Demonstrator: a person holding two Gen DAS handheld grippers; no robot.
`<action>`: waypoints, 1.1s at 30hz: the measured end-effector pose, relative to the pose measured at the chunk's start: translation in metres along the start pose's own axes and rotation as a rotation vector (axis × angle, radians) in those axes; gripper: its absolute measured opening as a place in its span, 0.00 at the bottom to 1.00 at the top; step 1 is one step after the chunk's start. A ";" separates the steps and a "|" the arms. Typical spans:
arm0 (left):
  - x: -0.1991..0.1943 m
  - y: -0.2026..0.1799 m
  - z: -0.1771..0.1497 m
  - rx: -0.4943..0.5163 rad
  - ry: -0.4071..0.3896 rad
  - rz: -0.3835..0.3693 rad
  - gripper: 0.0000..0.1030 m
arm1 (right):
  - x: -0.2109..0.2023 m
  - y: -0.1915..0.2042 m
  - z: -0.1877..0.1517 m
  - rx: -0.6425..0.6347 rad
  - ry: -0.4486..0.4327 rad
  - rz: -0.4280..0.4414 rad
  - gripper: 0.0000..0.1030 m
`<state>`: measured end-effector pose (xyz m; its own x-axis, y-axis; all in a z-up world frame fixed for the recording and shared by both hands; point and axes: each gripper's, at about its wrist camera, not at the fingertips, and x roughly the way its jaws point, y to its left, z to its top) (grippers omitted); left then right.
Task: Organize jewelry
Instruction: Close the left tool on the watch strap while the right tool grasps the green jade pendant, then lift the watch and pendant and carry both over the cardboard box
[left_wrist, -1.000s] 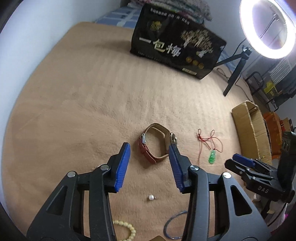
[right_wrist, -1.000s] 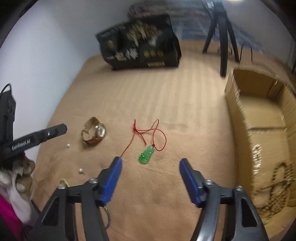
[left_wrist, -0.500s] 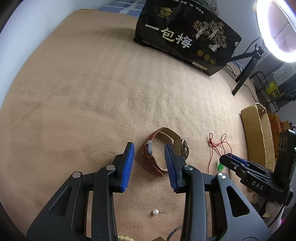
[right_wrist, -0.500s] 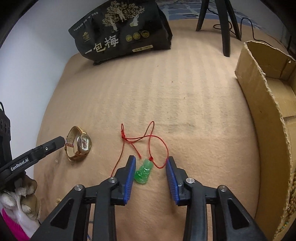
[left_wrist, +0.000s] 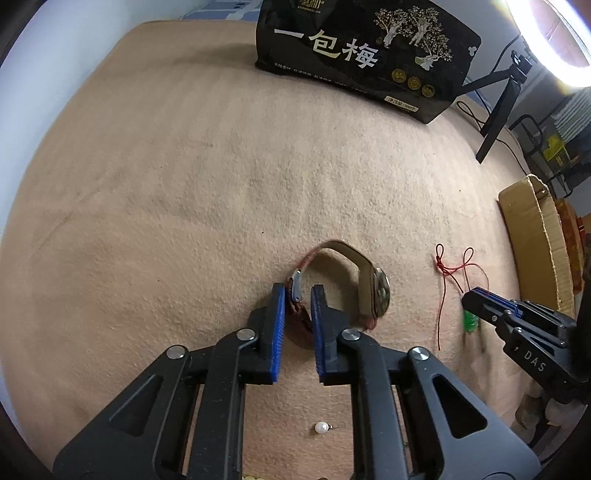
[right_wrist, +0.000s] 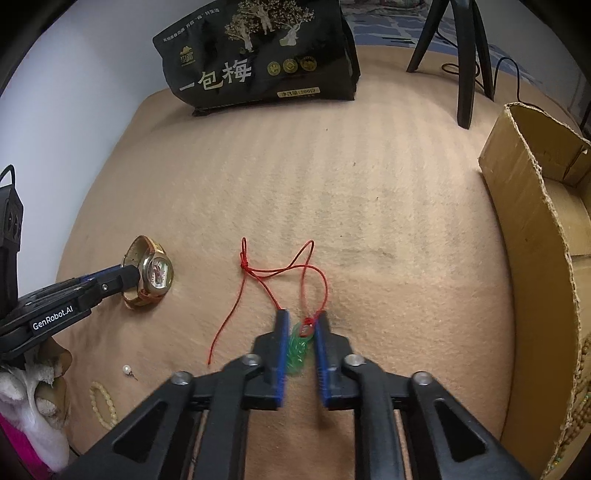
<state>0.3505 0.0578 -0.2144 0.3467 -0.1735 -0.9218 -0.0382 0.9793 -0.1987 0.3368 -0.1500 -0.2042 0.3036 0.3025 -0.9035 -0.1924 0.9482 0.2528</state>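
Observation:
A wristwatch (left_wrist: 373, 291) with a brown-red leather strap and gold case stands on its side on the tan blanket. My left gripper (left_wrist: 297, 306) is shut on the strap near the metal buckle (left_wrist: 295, 288). The watch also shows in the right wrist view (right_wrist: 155, 273), with the left gripper beside it. A green pendant (right_wrist: 298, 350) on a red cord (right_wrist: 258, 273) lies on the blanket. My right gripper (right_wrist: 301, 328) is shut on the pendant. In the left wrist view the pendant (left_wrist: 470, 322) peeks out under the right gripper.
A cardboard box (right_wrist: 532, 236) stands at the right and holds bead strands (right_wrist: 580, 391). A black snack bag (right_wrist: 258, 55) and a tripod leg (right_wrist: 465, 74) are at the back. A loose pearl (left_wrist: 320, 428) and a cream bead bracelet (right_wrist: 101, 404) lie near me.
Both grippers moved forward and down and closed: the left one onto the watch strap, the right one onto the green pendant.

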 end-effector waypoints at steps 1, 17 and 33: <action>-0.001 -0.001 0.000 0.003 -0.005 0.004 0.08 | -0.001 0.000 0.000 0.002 -0.005 0.003 0.08; -0.040 0.001 -0.001 -0.009 -0.098 -0.001 0.07 | -0.054 0.002 -0.012 -0.027 -0.129 0.039 0.07; -0.082 -0.047 0.005 -0.016 -0.197 -0.108 0.07 | -0.142 -0.024 -0.007 0.011 -0.315 0.092 0.07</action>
<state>0.3284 0.0264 -0.1273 0.5263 -0.2521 -0.8121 -0.0049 0.9541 -0.2994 0.2921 -0.2168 -0.0839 0.5594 0.4006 -0.7256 -0.2229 0.9159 0.3338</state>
